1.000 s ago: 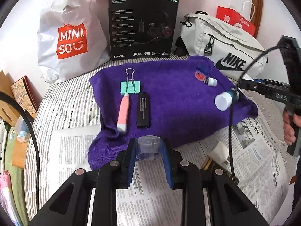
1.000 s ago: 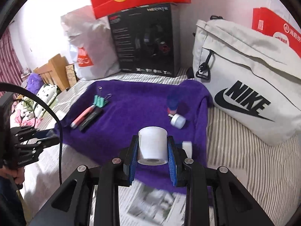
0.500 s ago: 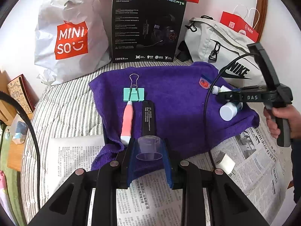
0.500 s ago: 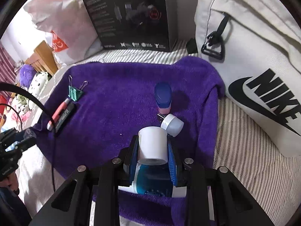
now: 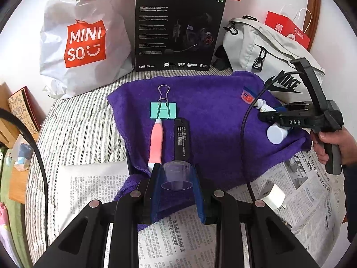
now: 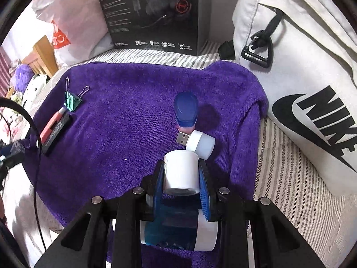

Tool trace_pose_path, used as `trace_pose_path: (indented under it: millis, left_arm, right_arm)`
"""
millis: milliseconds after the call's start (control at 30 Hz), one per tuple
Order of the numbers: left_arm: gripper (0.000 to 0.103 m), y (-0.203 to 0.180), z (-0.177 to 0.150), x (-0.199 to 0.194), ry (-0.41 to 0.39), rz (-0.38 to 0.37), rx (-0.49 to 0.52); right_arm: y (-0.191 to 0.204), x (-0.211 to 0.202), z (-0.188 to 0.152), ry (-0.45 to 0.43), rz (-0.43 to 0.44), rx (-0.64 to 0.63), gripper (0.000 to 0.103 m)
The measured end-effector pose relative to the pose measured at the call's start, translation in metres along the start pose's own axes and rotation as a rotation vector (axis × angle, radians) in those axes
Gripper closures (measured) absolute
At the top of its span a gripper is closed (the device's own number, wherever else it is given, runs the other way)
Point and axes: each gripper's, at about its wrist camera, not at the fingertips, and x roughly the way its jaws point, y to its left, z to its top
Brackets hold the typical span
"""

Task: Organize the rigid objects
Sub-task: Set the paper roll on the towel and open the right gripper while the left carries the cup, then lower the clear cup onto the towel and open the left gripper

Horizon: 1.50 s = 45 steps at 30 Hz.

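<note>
In the left wrist view my left gripper is shut on a small clear plastic cup, low over the near edge of the purple towel. A green binder clip, a pink pen and a black bar lie just beyond it. My right gripper is shut on a white-capped teal bottle, low over the towel's right part. A white USB stick lies right by the cap, with a blue-capped pink container behind it.
A black headset box, a white Miniso bag and a grey Nike bag line the back. Newspaper covers the striped bed near me, with a white charger plug on it.
My right gripper has come down and forward with the bottle, from above the towel to just beside the USB stick. The left gripper has edged slightly toward the towel, still holding the cup.
</note>
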Motion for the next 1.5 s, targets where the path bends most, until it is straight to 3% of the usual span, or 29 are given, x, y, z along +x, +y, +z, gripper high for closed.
trace_pose_path:
  millis: [200,433,567,733,1100,1500]
  left_arm:
    - [0.077,0.001,0.007,0.002,0.014,0.028,0.016]
    - [0.077,-0.008,0.021,0.006,0.02,0.039,0.036]
    - [0.077,-0.012,0.031,0.016,0.024,0.023,0.022]
    - [0.077,-0.019,0.043,0.036,0.039,0.002,0.014]
    - [0.077,-0.044,0.084,0.078,0.072,-0.013,0.042]
    - [0.077,-0.047,0.099,0.112,0.116,0.027,0.063]
  right_arm:
    - [0.0,-0.002,-0.003,0.005,0.038,-0.02,0.062]
    - [-0.01,-0.013,-0.008,0.006,0.04,-0.006,0.062]
    - [-0.016,-0.032,-0.015,-0.031,0.049,0.013,0.058]
    - [-0.019,-0.062,-0.029,-0.132,0.07,0.065,0.048]
    - [-0.026,-0.081,-0.048,-0.256,0.075,0.121,0.042]
    - [-0.026,-0.074,-0.056,-0.262,0.121,0.127,0.041]
